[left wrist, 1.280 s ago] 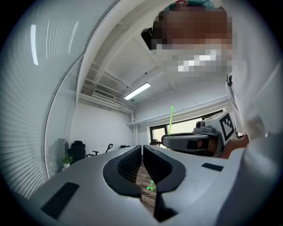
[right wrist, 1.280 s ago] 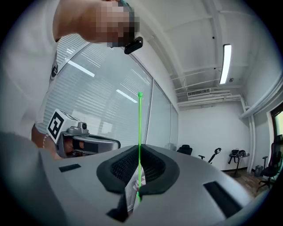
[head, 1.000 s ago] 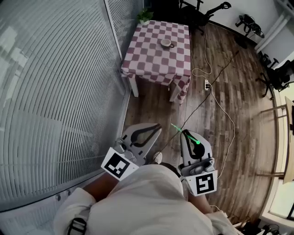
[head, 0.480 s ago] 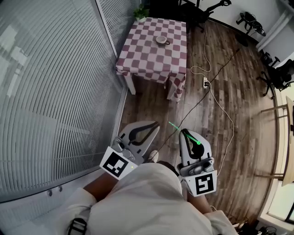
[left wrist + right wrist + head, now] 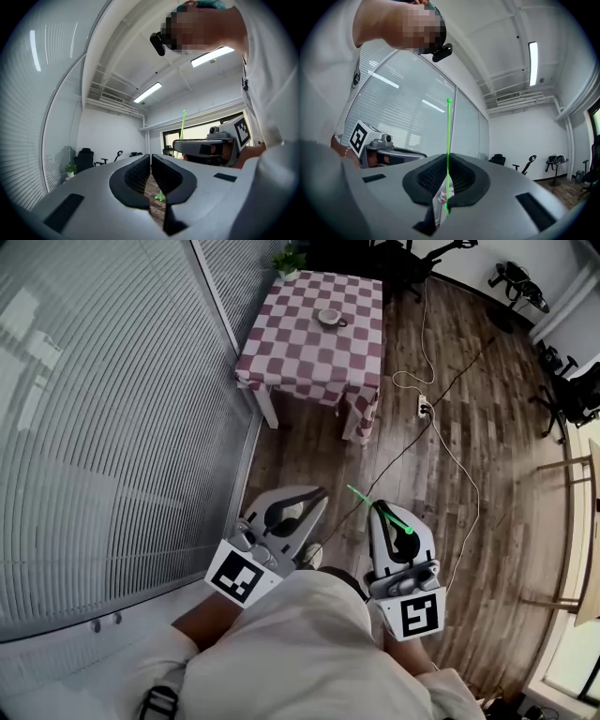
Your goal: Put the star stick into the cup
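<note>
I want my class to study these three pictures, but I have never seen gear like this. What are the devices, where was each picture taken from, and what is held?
There is no robot arm: a person holds a two-jaw gripper in each hand. The head view comes from a camera on the person's head, looking down at the left gripper and right gripper over a wooden floor. Each gripper view comes from a camera riding on that gripper, looking along its jaws. The right gripper is shut on a thin green star stick; the left gripper's jaws are together. Ahead stands a table in a checked cloth, bearing a cup.
</note>
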A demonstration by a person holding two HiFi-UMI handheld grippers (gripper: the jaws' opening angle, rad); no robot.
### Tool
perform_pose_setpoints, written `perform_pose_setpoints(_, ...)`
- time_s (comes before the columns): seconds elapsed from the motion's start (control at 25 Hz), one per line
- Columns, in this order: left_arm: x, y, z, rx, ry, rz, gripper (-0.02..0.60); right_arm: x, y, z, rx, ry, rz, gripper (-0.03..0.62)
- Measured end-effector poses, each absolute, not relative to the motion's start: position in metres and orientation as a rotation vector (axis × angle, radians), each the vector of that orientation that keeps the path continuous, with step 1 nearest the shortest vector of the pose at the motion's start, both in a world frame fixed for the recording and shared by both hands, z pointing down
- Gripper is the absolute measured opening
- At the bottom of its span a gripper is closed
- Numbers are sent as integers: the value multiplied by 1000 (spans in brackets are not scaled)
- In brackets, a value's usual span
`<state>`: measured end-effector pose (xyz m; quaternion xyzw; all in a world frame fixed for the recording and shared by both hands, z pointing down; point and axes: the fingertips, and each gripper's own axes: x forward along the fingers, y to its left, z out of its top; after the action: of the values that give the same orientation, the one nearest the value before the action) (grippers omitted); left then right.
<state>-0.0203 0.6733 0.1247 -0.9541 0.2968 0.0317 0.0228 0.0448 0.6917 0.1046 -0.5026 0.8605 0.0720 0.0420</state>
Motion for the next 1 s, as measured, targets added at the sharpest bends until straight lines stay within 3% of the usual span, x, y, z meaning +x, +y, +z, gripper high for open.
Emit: perform_pose_setpoints(1.0,-45,554,152,-2995,925,89,34,21,570,126,-1554,2665,210,38)
